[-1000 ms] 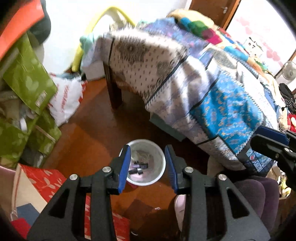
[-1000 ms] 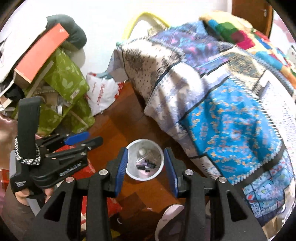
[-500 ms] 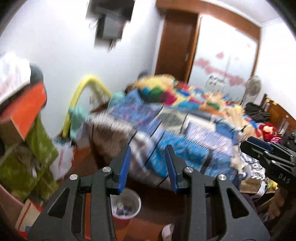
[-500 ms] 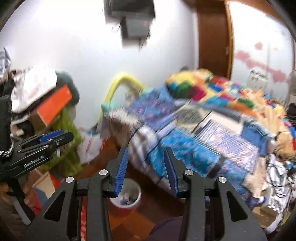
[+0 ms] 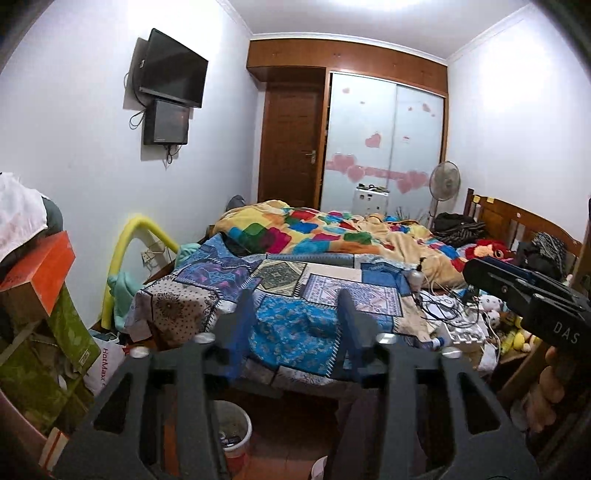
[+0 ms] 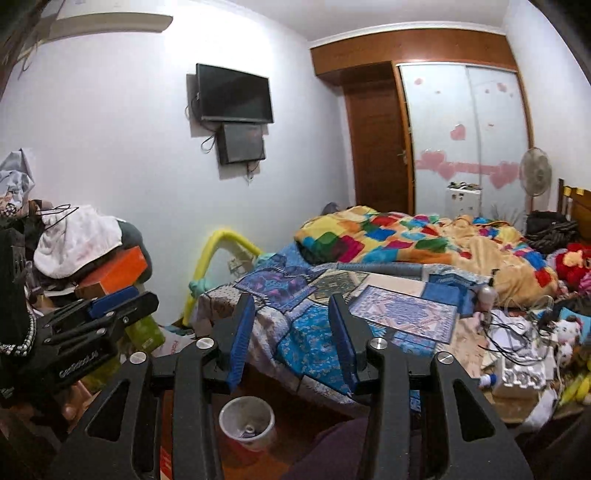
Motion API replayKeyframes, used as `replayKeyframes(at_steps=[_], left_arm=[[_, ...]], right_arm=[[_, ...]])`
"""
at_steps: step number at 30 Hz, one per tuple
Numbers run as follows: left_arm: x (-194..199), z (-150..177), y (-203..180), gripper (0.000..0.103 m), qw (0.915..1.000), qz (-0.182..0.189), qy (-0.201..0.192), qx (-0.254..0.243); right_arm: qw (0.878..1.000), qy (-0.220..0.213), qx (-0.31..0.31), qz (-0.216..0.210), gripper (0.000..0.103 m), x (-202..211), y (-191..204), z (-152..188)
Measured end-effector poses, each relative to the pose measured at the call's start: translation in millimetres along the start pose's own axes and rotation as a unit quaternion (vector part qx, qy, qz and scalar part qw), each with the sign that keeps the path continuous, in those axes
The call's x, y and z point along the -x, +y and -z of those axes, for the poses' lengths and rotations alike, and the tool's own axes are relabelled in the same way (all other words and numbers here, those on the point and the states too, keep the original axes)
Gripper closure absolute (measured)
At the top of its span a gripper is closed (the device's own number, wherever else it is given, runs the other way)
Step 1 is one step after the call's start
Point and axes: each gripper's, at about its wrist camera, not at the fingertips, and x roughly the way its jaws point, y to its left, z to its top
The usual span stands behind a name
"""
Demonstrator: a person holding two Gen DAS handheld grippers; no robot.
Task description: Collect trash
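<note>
Both views are bright and evenly lit from overhead; the ceiling point(image 5: 369, 14) burns out to white glare at the top of the left view, and the walls point(image 6: 110, 147) take a cool bluish cast; the TV point(image 5: 171, 74) throws a soft shadow onto the wall at its left; the far room is sharp, the bed point(image 6: 388, 295) crisp in its colours; the left gripper point(image 5: 295, 328) smears, its near blue pads ghosted; the right gripper point(image 6: 291, 336) is sharper; the floor under the bed lies dim; straight lines bow at the fisheye edges; the corners fall black.
</note>
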Motion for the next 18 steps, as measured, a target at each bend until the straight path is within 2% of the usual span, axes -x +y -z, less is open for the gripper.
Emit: replayKeyframes(at_steps=[1,3,5,7,10,12,18], left_arm=[[6.2,3.4,-3.2,0.047,1.0000,0.003,-0.002,0.000],[10.6,6.6,-5.7,0.046,0.9999,0.010,0.002,-0.003],[14.1,9.3,-8.4,0.040,0.9999,0.014,0.008,-0.006],[16.5,13.4,-9.5,0.030,0.9999,0.012,0.009,-0.008],[19.6,19.3,-11.5,0.016,0.9999,0.007,0.013,-0.006],[20.6,22.1,-12.1,0.015,0.9999,0.006,0.013,-0.004],[20.5,25.5,-9.6,0.015,0.9998,0.006,0.017,0.002]], right_arm=[[1.000,-0.003,-0.002,0.005,0.052,5.3,-1.6,3.2],[1.000,-0.011,-0.004,0.019,0.048,14.0,-1.0,9.7],[0.999,-0.014,-0.002,0.034,0.042,21.9,-1.6,14.0],[0.999,-0.015,-0.005,0.044,0.024,25.2,-1.5,17.1],[0.998,-0.020,-0.014,0.054,0.006,29.6,-4.9,19.6],[0.998,-0.022,-0.020,0.060,0.001,31.8,-5.4,19.9],[0.997,-0.028,-0.004,0.078,0.001,39.4,2.2,25.3]])
